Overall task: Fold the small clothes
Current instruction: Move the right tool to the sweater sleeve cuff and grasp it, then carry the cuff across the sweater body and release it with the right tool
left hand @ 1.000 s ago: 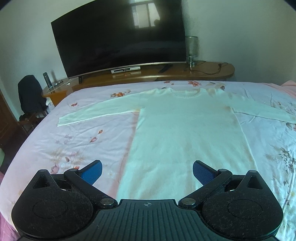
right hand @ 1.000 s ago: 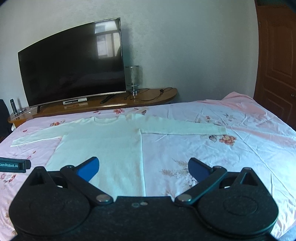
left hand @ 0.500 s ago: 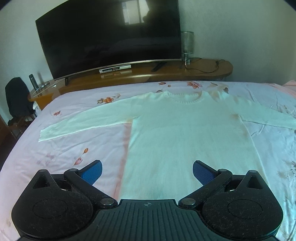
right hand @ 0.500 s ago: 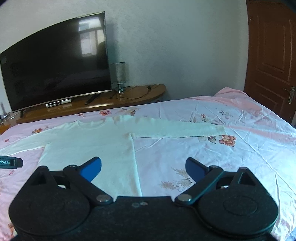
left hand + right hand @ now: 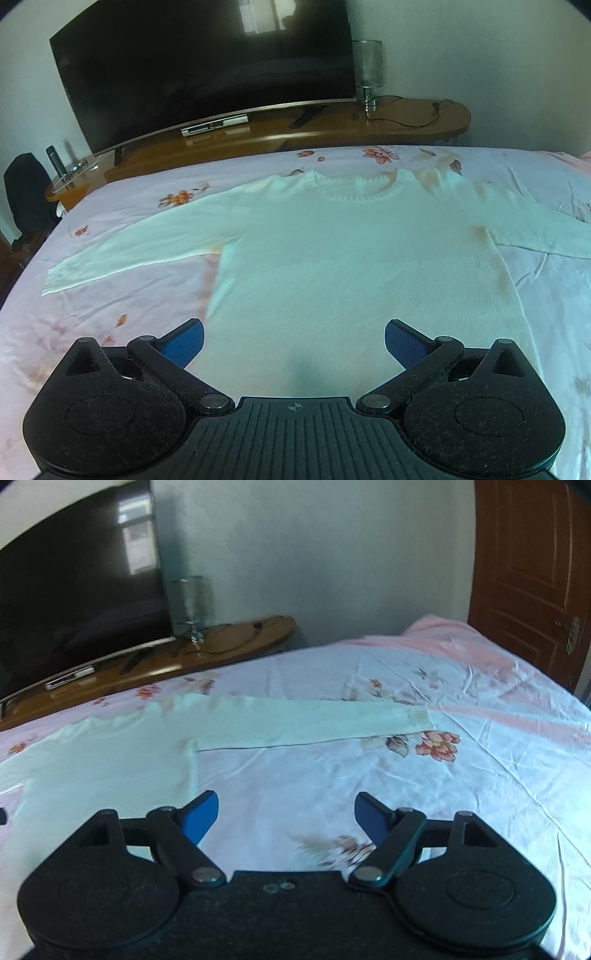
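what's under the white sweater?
The sweater lies flat, sleeves spread, on a pink floral bedsheet, which shows around it on all visible sides. Whether anything lies directly beneath the knit is hidden; no lump shows.

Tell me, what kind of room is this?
Most likely a bedroom: a bed with a pink floral sheet, a large television on a low wooden stand, and a wooden door.
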The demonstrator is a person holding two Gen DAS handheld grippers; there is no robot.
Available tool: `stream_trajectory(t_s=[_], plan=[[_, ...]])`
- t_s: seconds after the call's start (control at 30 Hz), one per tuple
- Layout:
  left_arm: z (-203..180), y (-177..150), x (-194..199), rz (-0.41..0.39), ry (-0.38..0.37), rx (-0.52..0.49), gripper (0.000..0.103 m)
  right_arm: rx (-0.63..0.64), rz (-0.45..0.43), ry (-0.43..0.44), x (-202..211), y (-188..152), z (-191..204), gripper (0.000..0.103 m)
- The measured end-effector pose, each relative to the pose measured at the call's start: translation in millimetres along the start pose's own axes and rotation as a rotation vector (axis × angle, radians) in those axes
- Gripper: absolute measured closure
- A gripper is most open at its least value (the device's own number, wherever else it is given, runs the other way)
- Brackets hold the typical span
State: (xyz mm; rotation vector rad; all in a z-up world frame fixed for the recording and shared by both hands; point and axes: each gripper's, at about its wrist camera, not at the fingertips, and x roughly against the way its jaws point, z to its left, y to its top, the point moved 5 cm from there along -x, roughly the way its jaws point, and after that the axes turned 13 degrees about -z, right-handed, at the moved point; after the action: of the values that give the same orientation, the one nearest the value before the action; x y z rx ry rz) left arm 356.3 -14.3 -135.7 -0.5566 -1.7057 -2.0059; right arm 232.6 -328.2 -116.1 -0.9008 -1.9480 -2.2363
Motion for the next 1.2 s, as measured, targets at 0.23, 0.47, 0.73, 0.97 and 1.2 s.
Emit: stream_trajectory(t_s=[0.23,0.47,0.73,0.97,1.2], plan=[[-29.2,7.7,-42.9,0.027,0.019,0.004,0.000,-0.073,0.089,-0.022,-81.4,-1.0,-51.0,0.037],[-50.0,19.0,-82.7,0.026,0.050,-0.025,0.000,-0.107,0.128,-0.060,-153.6,1.8,-83.8,0.047],[-58.8,24.7,-119.8,0.038,0.059,-0.003,0.000,-0.201,0.176,-0.100,-216.6,1.0,-108.8,0.052],[-57.7,26.9,-140.3,0.057,0.049,0.019,0.000,-0.307,0.144,-0.144,-243.3,7.3,-129.7,0.065],[-35.9,28.7,-138.4,0.043,0.032,0.072,0.000,-0.363,0.092,-0.154,-256.6,13.1,-138.6,0.093]])
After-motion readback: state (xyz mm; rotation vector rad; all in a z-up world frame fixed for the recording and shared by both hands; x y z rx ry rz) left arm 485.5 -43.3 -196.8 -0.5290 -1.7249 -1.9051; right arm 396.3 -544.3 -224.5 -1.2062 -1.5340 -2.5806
